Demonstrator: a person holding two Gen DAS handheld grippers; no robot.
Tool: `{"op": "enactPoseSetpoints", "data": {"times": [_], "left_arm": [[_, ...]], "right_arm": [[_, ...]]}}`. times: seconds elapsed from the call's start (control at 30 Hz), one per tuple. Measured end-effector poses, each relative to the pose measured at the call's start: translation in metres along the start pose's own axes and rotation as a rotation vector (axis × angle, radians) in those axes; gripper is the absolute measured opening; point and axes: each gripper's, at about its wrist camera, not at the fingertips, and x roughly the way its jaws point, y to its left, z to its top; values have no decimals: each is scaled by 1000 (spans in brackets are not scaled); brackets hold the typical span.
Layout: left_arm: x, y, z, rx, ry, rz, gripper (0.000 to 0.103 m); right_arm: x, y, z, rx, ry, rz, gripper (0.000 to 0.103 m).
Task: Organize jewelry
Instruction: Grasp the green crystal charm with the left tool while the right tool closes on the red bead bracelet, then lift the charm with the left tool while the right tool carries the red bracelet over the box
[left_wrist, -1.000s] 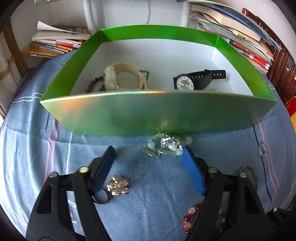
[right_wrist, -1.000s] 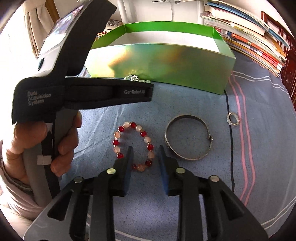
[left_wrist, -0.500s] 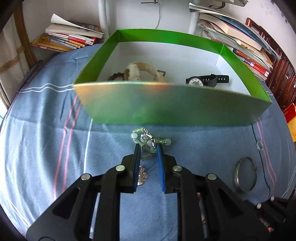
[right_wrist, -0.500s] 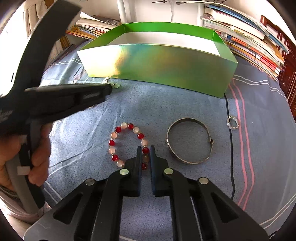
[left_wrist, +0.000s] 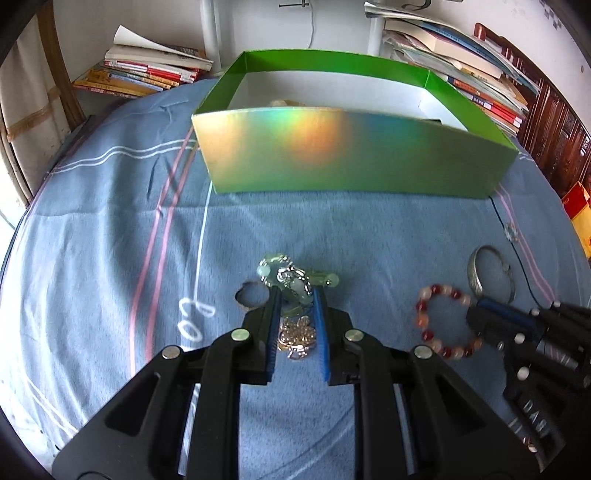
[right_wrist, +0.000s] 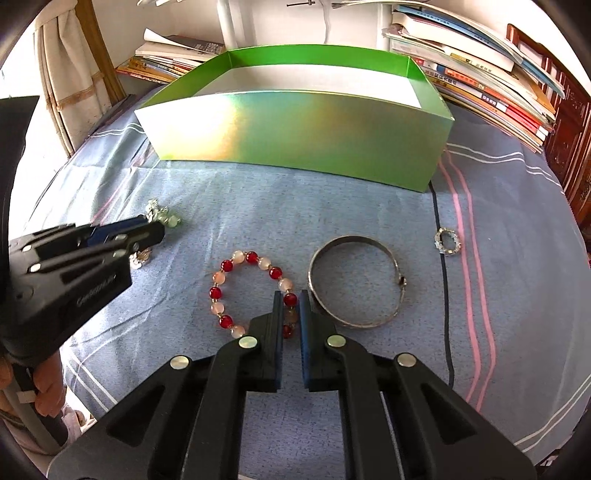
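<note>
From your left wrist camera, your left gripper (left_wrist: 295, 295) has its blue pads clamped on the green bead-and-silver bracelet (left_wrist: 284, 278). Most of that piece bunches just ahead of the fingertips, one beaded end sticking out to the right past the right pad. A gold flower-shaped ornament (left_wrist: 297, 336) lies on the blue striped cloth (left_wrist: 110, 229) between the fingers, behind the pinch and not held. A plain ring (left_wrist: 251, 295) lies just left of the left fingertip. The green box (left_wrist: 351, 158) stands straight ahead, well apart, its near wall facing you, so I judge the carry is forward and up over that wall.

From your right wrist camera, your right gripper (right_wrist: 290, 297) is closed on the red and pink bead bracelet (right_wrist: 251, 291), pinching the right side of its loop. The rest of the loop lies flat on the cloth to the left of the jaws, so it will probably hang leftward when you lift. The silver bangle (right_wrist: 354, 280) lies just right of the right fingertip; I cannot tell whether they touch. A small sparkly ring (right_wrist: 447, 242) lies further right, beyond a dark cord (right_wrist: 441, 266). The box is ahead here too, its open top beyond the near wall; neither hand looks clearly closer.
</note>
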Motion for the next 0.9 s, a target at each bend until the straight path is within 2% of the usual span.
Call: {"op": "enactPoseSetpoints", "data": {"times": [0.53, 0.7, 0.77, 0.9], "left_arm": [[-1, 2, -2, -5, 2, 2, 18], [-5, 4, 1, -13, -7, 0, 16], [-10, 5, 2, -16, -19, -7, 8], [-15, 3, 4, -12, -31, -7, 8]], "right_arm": [[-1, 3, -1, -15, 2, -7, 8], [-5, 3, 0, -18, -8, 3, 8], [-7, 2, 1, -13, -13, 1, 8], [-10, 1, 1, -13, -19, 3, 8]]}}
